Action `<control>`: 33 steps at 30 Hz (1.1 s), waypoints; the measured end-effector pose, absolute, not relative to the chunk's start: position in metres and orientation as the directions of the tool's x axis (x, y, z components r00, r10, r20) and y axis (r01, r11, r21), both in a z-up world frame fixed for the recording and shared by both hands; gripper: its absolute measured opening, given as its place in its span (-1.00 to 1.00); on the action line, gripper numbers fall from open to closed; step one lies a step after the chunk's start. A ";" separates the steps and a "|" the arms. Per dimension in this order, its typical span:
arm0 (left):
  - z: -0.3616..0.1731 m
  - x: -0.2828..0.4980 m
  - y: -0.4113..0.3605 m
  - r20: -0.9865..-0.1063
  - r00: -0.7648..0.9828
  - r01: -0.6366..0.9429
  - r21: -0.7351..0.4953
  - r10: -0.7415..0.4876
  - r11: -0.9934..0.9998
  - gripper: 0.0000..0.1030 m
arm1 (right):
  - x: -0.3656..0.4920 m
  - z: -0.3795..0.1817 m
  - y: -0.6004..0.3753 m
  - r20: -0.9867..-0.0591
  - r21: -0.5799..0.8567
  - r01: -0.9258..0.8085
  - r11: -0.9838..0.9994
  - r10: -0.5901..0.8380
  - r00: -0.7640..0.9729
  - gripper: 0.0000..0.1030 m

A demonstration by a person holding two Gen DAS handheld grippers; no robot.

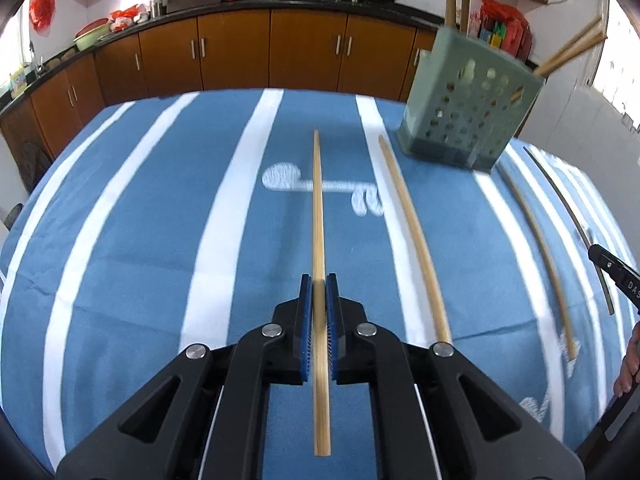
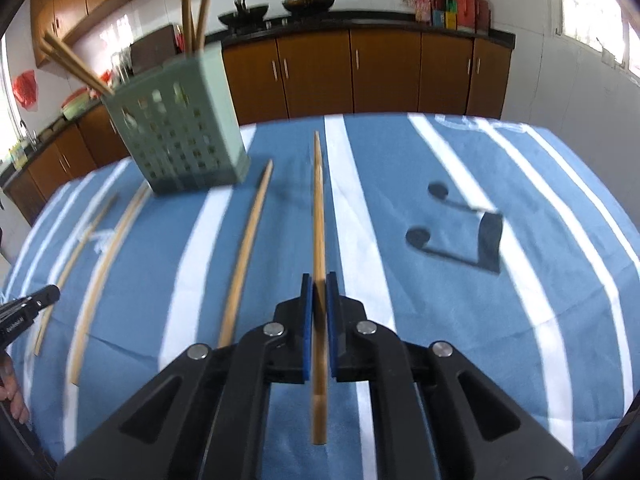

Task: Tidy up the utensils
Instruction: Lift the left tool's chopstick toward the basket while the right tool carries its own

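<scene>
My left gripper (image 1: pixel 319 280) is shut on a bamboo chopstick (image 1: pixel 318 208) that points forward over the blue striped cloth (image 1: pixel 160 220). My right gripper (image 2: pixel 319 280) is shut on another bamboo chopstick (image 2: pixel 319 208), also pointing forward. A green perforated utensil holder (image 1: pixel 472 108) stands ahead to the left gripper's right, with several chopsticks upright in it; in the right wrist view the holder (image 2: pixel 180 128) is ahead to the left. Loose chopsticks (image 1: pixel 416 236) lie on the cloth beside it, one (image 2: pixel 244 252) just left of the right gripper.
A thin dark chopstick (image 1: pixel 568 216) lies near the table's right edge. Brown kitchen cabinets (image 1: pixel 240 52) and a counter with woks (image 2: pixel 308 0) run behind the table. The right gripper's tip (image 1: pixel 612 268) shows at the left view's right edge.
</scene>
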State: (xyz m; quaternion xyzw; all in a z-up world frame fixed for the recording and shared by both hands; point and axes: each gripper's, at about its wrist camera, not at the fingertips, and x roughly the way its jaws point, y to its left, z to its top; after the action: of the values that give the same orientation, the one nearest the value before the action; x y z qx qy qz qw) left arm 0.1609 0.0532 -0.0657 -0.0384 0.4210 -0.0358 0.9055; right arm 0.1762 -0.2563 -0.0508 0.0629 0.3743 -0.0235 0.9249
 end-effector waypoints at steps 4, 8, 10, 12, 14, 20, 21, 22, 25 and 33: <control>-0.046 0.158 0.055 -0.726 0.679 0.037 -0.114 -0.109 0.993 -0.86 | 0.171 -0.029 -0.261 -0.650 0.121 0.094 0.988 0.008 0.760 -0.85; -0.030 0.157 0.054 -0.700 0.703 0.056 -0.120 -0.124 0.991 -0.86 | 0.170 -0.021 -0.264 -0.640 0.133 0.093 0.987 0.014 0.768 -0.85; -0.030 0.159 0.053 -0.701 0.703 0.053 -0.116 -0.119 0.992 -0.86 | 0.171 -0.025 -0.262 -0.654 0.119 0.097 0.988 0.004 0.756 -0.85; -0.032 0.159 0.054 -0.703 0.700 0.047 -0.126 -0.123 0.991 -0.86 | 0.172 -0.029 -0.262 -0.664 0.121 0.101 0.987 0.005 0.748 -0.85; -0.027 0.157 0.056 -0.689 0.713 0.044 -0.138 -0.128 0.989 -0.86 | 0.169 -0.026 -0.262 -0.654 0.131 0.100 0.986 0.010 0.756 -0.85; -0.001 0.153 0.057 -0.626 0.769 0.043 -0.148 -0.127 0.988 -0.86 | 0.161 0.005 -0.266 -0.574 0.151 0.097 0.984 0.008 0.819 -0.85; 0.004 0.153 0.057 -0.616 0.778 0.043 -0.150 -0.127 0.988 -0.86 | 0.160 0.010 -0.266 -0.557 0.156 0.096 0.983 0.007 0.830 -0.85; 0.007 0.152 0.058 -0.606 0.785 0.043 -0.153 -0.128 0.987 -0.86 | 0.159 0.015 -0.267 -0.546 0.159 0.095 0.983 0.007 0.838 -0.85; 0.020 0.151 0.057 -0.573 0.808 0.049 -0.165 -0.136 0.985 -0.86 | 0.156 0.030 -0.268 -0.502 0.166 0.087 0.982 0.008 0.865 -0.85; 0.034 0.149 0.055 -0.540 0.829 0.067 -0.158 -0.143 0.985 -0.86 | 0.159 0.039 -0.264 -0.507 0.151 0.061 0.987 0.025 0.862 -0.85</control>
State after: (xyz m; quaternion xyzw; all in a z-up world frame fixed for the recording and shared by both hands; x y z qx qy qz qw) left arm 0.1487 0.0554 0.0339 -0.0665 0.2869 -0.0549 0.9541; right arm 0.1594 -0.2640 0.0393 0.0812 0.2627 -0.0093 0.9614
